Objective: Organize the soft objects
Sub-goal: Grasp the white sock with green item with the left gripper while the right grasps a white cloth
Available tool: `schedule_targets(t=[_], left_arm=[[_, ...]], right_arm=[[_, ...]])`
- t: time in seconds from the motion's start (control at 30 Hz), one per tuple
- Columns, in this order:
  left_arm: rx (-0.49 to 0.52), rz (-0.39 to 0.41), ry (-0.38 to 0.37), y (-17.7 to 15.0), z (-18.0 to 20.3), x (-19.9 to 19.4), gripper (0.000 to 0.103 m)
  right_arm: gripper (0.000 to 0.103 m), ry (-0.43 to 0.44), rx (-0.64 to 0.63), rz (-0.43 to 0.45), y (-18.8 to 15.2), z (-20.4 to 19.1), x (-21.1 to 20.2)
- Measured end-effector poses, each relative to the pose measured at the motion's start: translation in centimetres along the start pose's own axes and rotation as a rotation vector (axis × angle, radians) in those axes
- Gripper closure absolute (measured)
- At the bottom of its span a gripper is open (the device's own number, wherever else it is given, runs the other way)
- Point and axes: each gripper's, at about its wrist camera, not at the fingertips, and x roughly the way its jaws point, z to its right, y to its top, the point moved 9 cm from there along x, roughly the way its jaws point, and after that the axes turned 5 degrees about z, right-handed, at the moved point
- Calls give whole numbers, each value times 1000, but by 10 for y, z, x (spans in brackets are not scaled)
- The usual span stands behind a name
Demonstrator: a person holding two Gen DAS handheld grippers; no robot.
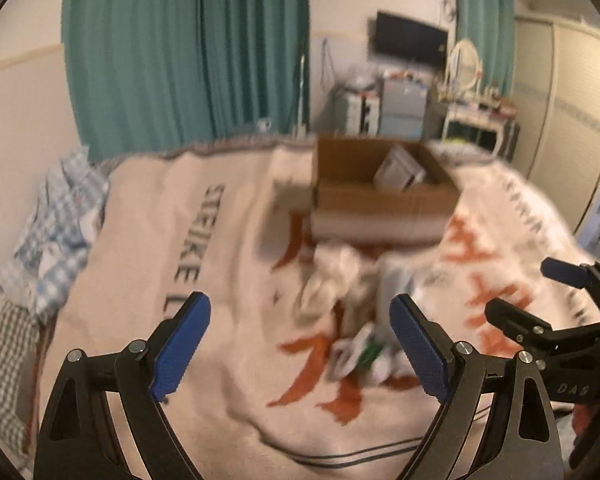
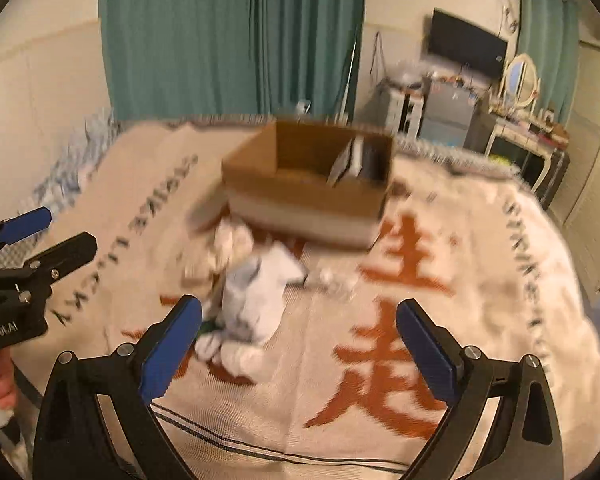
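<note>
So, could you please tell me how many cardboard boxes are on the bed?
1. The open cardboard box sits on the blanket, just beyond the pile of soft items.

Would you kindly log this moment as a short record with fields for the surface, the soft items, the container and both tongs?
surface: bed blanket with orange characters and grey lettering
soft items: heap of white and cream soft items, loose on the blanket just in front of the box; blurred
container: open cardboard box on the blanket, one flat pale item leaning inside
left tongs: open, empty, above the blanket, short of the heap
right tongs: open, empty, heap ahead and to their left
</note>
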Motion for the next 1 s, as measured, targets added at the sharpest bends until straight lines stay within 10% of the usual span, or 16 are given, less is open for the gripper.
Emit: schedule_targets(t=[0.27,0.37,0.43,0.9,1.0], left_arm=[[-17,-45,54,-34,-16,33,11],[-6,-79,5,-44,-4,44,11],[-5,-124,-57,-54,11,53,11],[-5,-295,-180,-89,74,92,13],[-18,-334,-181,-98,78,107,32]], right_arm=[[20,70,-33,-186,-74,-26,83],[38,118,26,-236,-88,-25,95],[68,160,46,-239,-90,-25,92],[71,24,137,-175,-70,48,74],[71,33,138,-174,-69,48,74]])
